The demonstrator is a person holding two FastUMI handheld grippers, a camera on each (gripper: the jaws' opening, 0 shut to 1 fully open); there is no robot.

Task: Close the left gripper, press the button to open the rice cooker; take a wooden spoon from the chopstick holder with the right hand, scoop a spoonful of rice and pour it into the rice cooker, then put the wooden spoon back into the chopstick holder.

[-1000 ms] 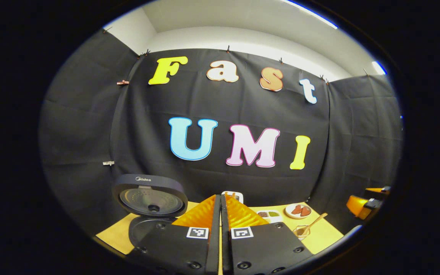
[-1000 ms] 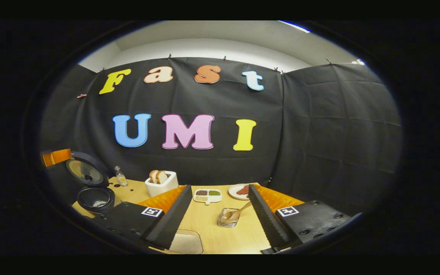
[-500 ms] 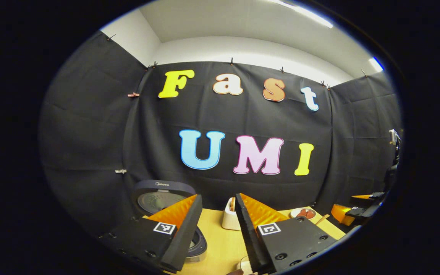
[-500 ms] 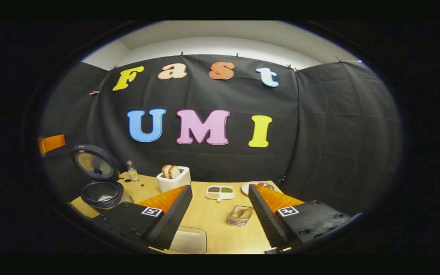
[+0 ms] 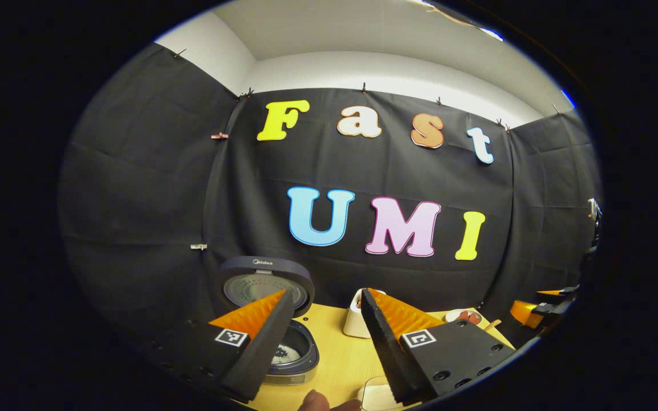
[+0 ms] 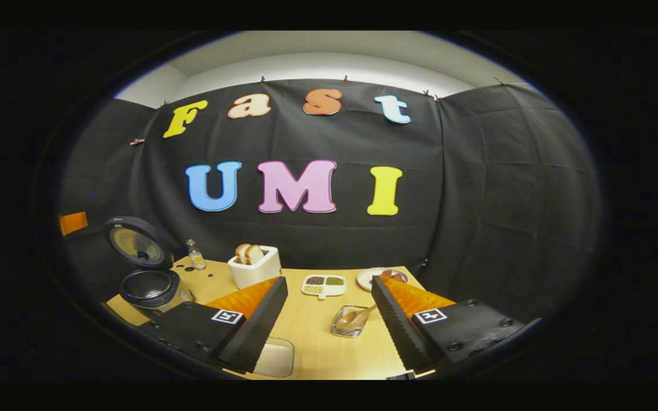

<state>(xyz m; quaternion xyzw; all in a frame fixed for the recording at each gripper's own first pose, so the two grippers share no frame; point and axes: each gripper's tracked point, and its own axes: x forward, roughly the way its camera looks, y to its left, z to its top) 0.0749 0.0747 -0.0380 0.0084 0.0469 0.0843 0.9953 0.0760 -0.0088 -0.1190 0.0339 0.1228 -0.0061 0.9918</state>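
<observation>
Standing lid-up, the rice cooker (image 5: 283,342) sits beside the left gripper (image 5: 323,337), fingers spread, empty. The right gripper (image 6: 329,319) gapes too, the wooden spoon (image 6: 357,315) lying between its fingers.

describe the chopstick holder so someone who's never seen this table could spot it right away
Start at the wooden table in front of the black cloth wall, seen in the right gripper view. Near its middle, in front of the white divided dish, stands the chopstick holder, between the right gripper's open fingers. It is the clear glass container with a wooden spoon leaning in it.
</observation>
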